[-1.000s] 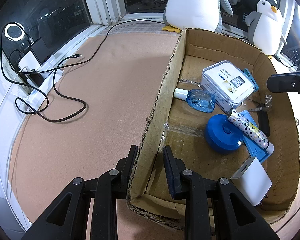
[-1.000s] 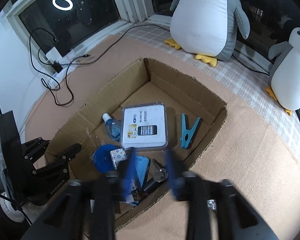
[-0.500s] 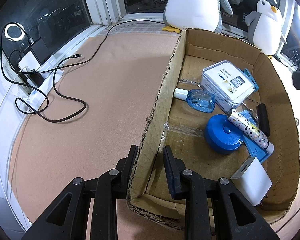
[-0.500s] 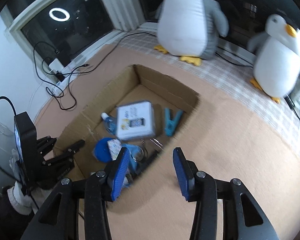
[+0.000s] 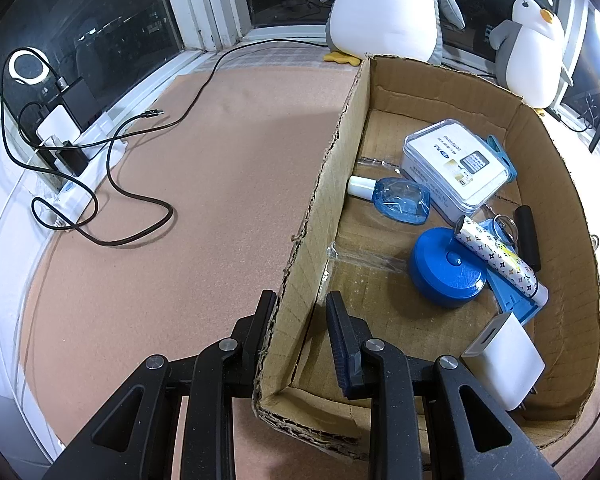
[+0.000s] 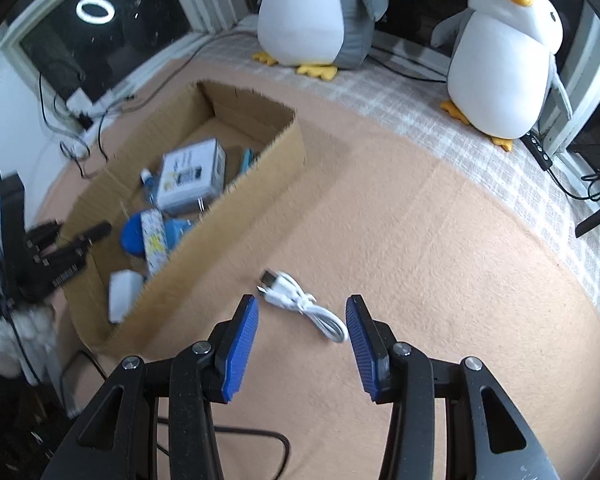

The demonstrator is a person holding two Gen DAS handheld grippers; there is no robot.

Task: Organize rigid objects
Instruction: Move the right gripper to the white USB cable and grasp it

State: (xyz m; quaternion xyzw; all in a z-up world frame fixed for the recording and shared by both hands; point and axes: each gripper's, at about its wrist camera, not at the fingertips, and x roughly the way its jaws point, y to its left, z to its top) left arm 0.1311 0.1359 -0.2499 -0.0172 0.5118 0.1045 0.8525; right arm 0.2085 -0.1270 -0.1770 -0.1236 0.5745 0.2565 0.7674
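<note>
A cardboard box [image 5: 328, 184] holds a white phone case box [image 5: 454, 168], a blue bottle [image 5: 400, 200], a blue round lid [image 5: 444, 272], a patterned tube [image 5: 500, 258], a black stick [image 5: 527, 236] and a white charger [image 5: 504, 360]. My left gripper [image 5: 300, 312] straddles the box's left wall, jaws closed against it. My right gripper [image 6: 302, 320] is open and empty above the carpet, with a coiled white USB cable [image 6: 304, 300] lying between its fingertips. The box [image 6: 236, 208] is to its left.
Two plush penguins [image 6: 316, 12] [image 6: 500, 64] stand by the window. A black cable [image 5: 132, 200] and a power strip with chargers [image 5: 64, 136] lie at the left on the carpet. A black cord [image 6: 260, 436] runs under my right gripper.
My right gripper has swung out of the box to the right and down over the carpet, bringing the white cable into view. The left gripper has not moved.
</note>
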